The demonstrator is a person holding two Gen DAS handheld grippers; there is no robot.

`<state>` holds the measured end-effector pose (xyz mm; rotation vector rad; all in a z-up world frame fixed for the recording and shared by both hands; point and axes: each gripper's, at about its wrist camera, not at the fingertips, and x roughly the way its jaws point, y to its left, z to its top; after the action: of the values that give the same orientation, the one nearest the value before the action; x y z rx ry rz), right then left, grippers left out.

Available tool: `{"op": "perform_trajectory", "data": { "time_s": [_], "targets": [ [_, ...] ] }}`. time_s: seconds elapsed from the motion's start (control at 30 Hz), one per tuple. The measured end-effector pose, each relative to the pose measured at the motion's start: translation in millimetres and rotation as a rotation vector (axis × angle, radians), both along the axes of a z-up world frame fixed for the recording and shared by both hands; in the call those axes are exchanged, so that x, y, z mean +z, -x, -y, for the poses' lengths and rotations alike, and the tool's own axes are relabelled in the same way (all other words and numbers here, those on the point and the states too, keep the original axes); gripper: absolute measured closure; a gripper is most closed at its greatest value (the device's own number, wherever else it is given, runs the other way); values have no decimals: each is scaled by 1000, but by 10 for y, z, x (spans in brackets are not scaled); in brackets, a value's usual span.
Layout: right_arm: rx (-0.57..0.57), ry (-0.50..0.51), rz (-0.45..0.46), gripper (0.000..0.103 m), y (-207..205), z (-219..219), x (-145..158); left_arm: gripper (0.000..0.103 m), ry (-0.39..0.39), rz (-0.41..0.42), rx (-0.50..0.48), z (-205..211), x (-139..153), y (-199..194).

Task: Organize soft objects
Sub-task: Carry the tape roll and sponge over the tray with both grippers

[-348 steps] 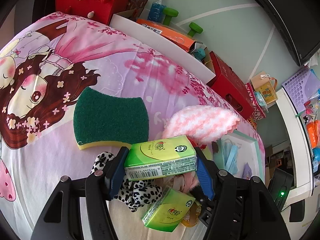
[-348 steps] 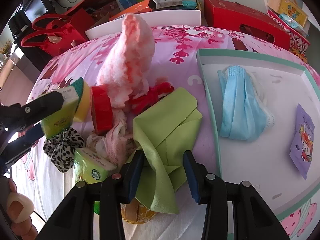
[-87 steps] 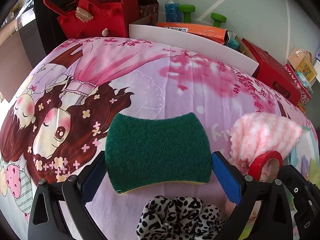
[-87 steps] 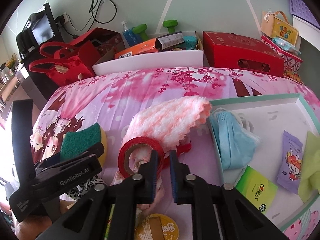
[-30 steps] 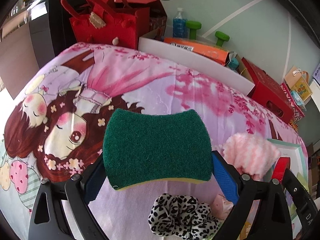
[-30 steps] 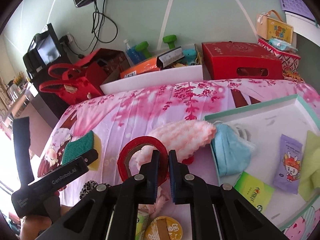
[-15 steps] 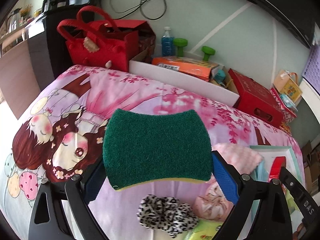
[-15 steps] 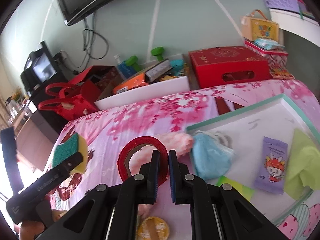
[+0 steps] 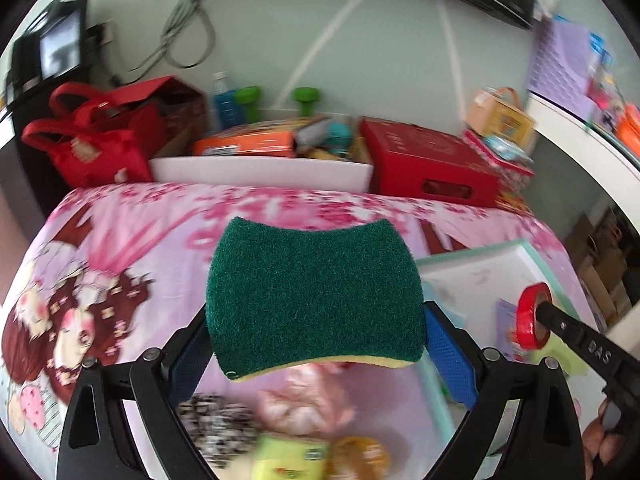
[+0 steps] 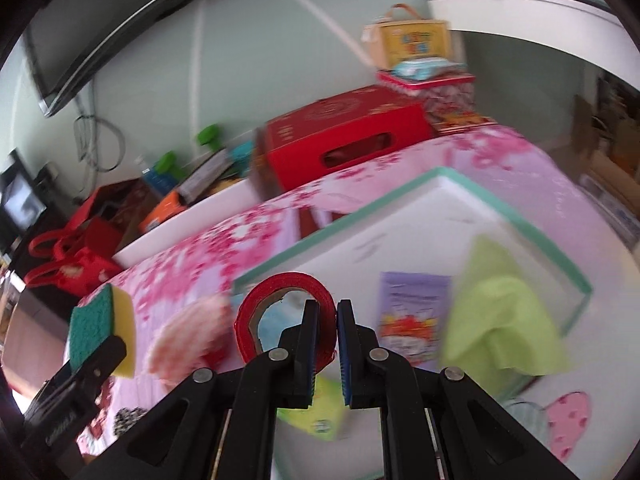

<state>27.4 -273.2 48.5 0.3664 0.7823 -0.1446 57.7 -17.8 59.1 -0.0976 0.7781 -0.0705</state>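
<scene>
My left gripper [image 9: 316,340] is shut on a green and yellow sponge [image 9: 314,296] and holds it above the pink bedspread. The sponge also shows in the right wrist view [image 10: 102,314]. My right gripper [image 10: 328,312] is shut on a red tape roll [image 10: 286,304] and holds it above the near edge of the white tray [image 10: 436,192]. The tape roll also shows in the left wrist view [image 9: 530,318] over the tray [image 9: 476,256]. In the tray lie a green cloth [image 10: 500,320], a purple packet [image 10: 412,316] and a green tissue pack [image 10: 320,416].
On the bedspread lie a fluffy pink cloth [image 10: 188,330], a leopard scrunchie [image 9: 218,426], a tissue pack [image 9: 292,460] and an orange tape roll [image 9: 360,456]. Beyond the bed stand a red box [image 10: 344,140], a white bin [image 9: 260,168] and red bags [image 9: 92,148].
Both grippers have lifted and swung right toward the tray, each with its object still held. The tape roll is now over the tray's near edge. The views are motion-blurred.
</scene>
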Motion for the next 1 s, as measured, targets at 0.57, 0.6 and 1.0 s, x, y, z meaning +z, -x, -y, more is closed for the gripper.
{"op": "perform_trajectory", "data": {
  "time_s": [0.57, 0.6, 1.0],
  "targets": [
    [-171, -34, -64, 93, 57, 711, -303, 6, -49, -21, -268, 1165, -320, -128],
    [-173, -35, -61, 93, 53, 722, -310, 6, -50, -17, -273, 1186, -321, -128],
    [-176, -39, -103, 89, -8, 718, -364, 5, -64, 5, -311, 1413, -415, -186]
  ]
}}
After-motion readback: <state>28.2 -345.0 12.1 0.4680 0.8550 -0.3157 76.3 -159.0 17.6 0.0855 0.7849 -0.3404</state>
